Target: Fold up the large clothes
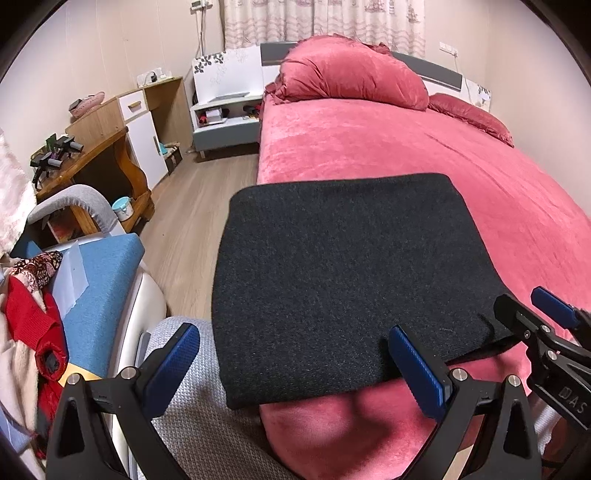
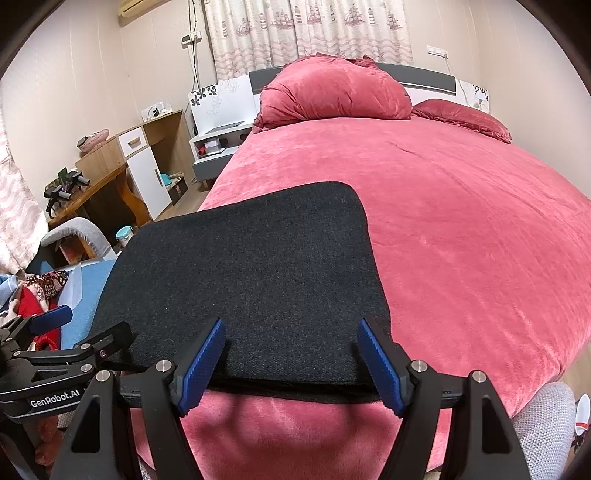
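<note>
Left tool [image 1: 295,369]: jaws spread wide, holding nothing; its right blue pad [image 1: 415,369] overlaps the near edge of the folded cloth, but whether it touches I cannot tell; the left pad sits off the cloth's left side.
Right tool [image 2: 291,363]: jaws wide apart, nothing between them gripped; both blue pads stand at the cloth's near edge, over its right half.
Dark garment [image 1: 343,288]: charcoal, coarse knit, folded into a flat, neat rectangle with rounded corners; layered edges show along the near side. It lies at the near left corner of the bed, its left side reaching the bed's edge.
Bed [image 2: 480,240]: covered in pink-red plush sheet, smooth, with a bundled duvet [image 2: 332,92] and a pillow [image 2: 465,118] of the same colour at the headboard.
Room: wood-look floor [image 1: 199,206], white bedside cabinet [image 1: 225,114], wooden desk [image 1: 96,147] at left, patterned curtains [image 2: 306,33] behind the bed, a pile of clothes [image 1: 29,314] at near left.
</note>
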